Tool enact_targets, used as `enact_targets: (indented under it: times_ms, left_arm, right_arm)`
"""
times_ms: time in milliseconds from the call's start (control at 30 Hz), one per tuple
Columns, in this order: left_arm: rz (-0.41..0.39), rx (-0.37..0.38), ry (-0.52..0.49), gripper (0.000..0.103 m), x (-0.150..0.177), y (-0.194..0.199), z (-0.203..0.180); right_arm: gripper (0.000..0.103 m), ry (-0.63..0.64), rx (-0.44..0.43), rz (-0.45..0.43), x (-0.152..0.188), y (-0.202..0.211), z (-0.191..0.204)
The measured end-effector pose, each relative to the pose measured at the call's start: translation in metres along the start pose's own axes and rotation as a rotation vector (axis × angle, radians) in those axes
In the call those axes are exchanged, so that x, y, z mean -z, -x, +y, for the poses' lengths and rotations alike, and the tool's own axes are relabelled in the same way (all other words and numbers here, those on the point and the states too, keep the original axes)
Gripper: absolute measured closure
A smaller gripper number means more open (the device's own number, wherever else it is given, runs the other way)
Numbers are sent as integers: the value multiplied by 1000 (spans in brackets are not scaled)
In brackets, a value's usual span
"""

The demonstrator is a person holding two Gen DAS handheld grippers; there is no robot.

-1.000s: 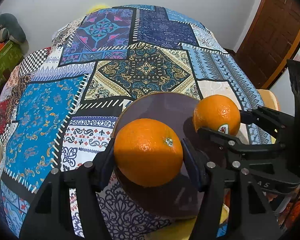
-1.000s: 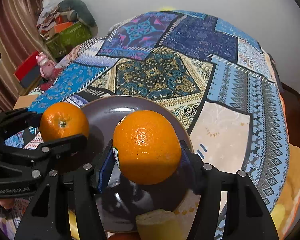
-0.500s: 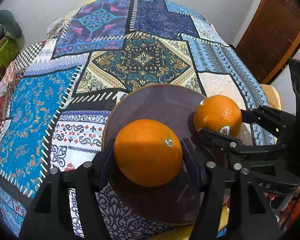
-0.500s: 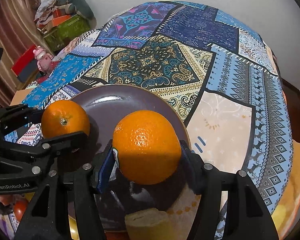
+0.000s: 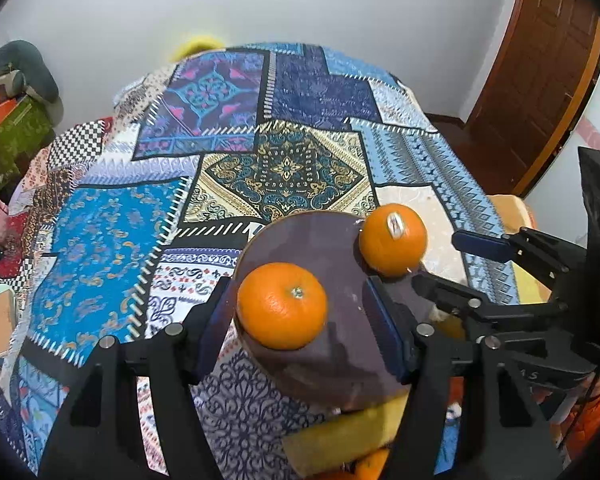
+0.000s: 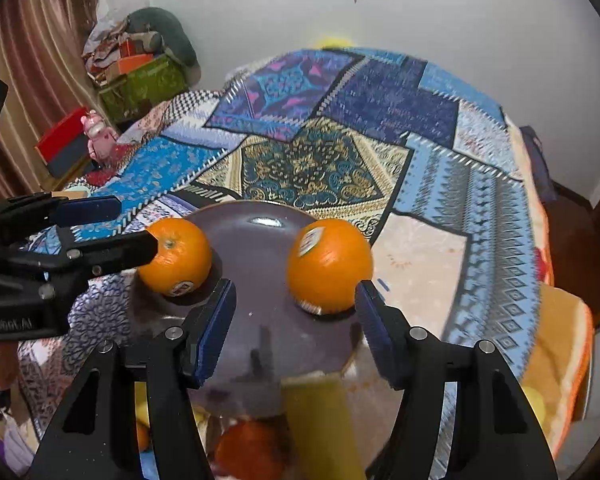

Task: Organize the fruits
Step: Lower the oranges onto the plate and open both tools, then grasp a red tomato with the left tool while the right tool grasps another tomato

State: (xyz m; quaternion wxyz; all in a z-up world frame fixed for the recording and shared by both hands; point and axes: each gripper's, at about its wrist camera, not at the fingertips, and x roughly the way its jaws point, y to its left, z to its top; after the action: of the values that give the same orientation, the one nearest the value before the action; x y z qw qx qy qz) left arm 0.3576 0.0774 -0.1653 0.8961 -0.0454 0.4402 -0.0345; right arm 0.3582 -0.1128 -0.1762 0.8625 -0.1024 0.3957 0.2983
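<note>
Left gripper (image 5: pixel 300 312) is released: its blue pads stand clear of the orange (image 5: pixel 282 306), which rests on the near left of the dark plate (image 5: pixel 312 240), just ahead between the fingers. A second, stickered orange (image 5: pixel 392 240) sits at the plate's far right rim, nearer the right hand.

Right gripper (image 6: pixel 296 308), seen from its own camera, is also let go; the stickered orange (image 6: pixel 330 266) lies just beyond its tips, close to the right pad. Only this view shows a label low on the other orange (image 6: pixel 176 256) and more fruit (image 6: pixel 248 452) below the plate's near edge, too blurred to name.
</note>
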Motion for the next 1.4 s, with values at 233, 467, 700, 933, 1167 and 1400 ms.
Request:
enact_targets:
  times_ms: [233,467,700,933,1167,1400]
  left_arm:
    - [-40,-22,-7,38,22,39,-2]
    - [-24,-20,16,38,56,57,-1]
    - [35,-8,49,38,94,55,-1]
    - [76,-24,57,38,121,50,-1]
    - [74,21,92,37,132,51,-1]
    - [125,51,89,38,138,29,-13]
  right_arm:
    - [44,-7,5,-62,14,39,7]
    - [44,-47,6,-78,40,62,8]
    - [44,-94,-17,-57,69,67,11]
    - [44,-110,-20,-7,92,57,16]
    - [45,-123,-24,24,103,46,16]
    - [51,-120,-24,33,104,38,15]
